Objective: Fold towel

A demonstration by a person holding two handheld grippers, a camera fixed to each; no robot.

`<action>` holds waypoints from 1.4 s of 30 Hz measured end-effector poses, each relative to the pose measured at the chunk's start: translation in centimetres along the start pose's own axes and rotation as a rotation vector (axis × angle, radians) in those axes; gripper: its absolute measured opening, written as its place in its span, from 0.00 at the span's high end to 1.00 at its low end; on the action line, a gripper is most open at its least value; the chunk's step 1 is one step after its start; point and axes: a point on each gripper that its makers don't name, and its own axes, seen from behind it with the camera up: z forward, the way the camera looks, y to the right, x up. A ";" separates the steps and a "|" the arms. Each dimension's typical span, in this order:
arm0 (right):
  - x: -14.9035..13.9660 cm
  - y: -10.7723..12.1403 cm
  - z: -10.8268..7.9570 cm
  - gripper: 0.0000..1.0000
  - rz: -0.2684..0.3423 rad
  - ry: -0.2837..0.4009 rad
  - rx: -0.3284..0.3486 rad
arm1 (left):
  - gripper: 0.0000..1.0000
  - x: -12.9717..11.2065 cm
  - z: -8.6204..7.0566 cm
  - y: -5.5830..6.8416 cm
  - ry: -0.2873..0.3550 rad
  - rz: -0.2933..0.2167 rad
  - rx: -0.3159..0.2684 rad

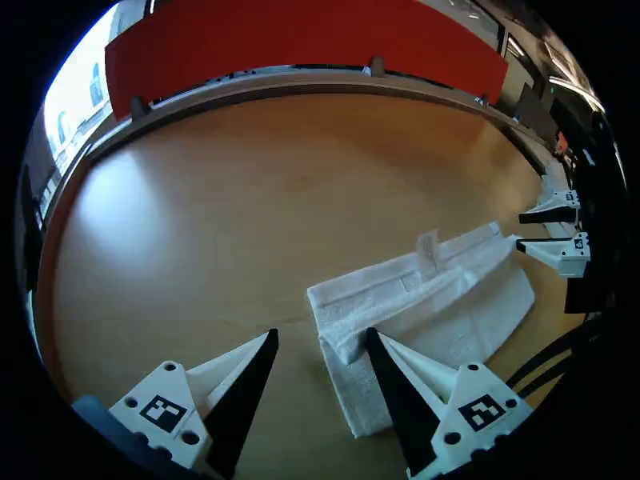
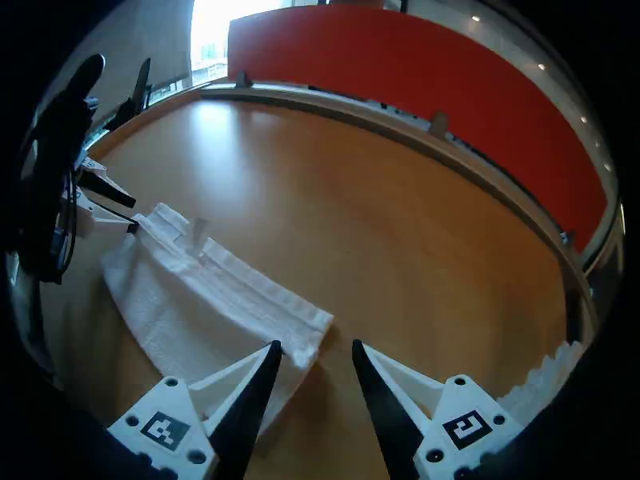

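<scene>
Spread wide, the left claw [image 1: 322, 336] frames the near corner of the white terry towel [image 1: 432, 304] and pinches nothing. The towel lies flat as a long, already doubled band on the pale wooden bench [image 1: 240, 200], its small sewn tag [image 1: 430, 250] standing up along the hemmed edge. At its far short end the right claw [image 1: 520, 230] waits, likewise parted and empty, with that corner just ahead of its tips in the right gripper view. Beyond the bench edge runs a red divider panel [image 1: 304, 40]. The likely risk is that a claw closes on the top layer alone, so the layers slide apart. Uneven lifting would skew the fold.
</scene>
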 end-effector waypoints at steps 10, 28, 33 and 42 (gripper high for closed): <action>1.6 0.9 0.5 0.31 -0.001 0.014 -0.020 | 0.18 2.0 0.3 -1.0 0.023 0.002 0.023; -0.2 -0.2 -1.2 0.14 0.022 0.020 -0.014 | 0.04 1.0 -1.6 -1.7 0.053 -0.010 0.030; -1.4 -0.7 -2.0 0.14 0.030 0.019 -0.015 | 0.04 1.0 -2.6 -2.1 0.079 -0.022 0.040; -2.2 -1.2 -2.6 0.14 0.047 0.022 -0.014 | 0.04 1.2 -3.7 -1.8 0.103 -0.027 0.027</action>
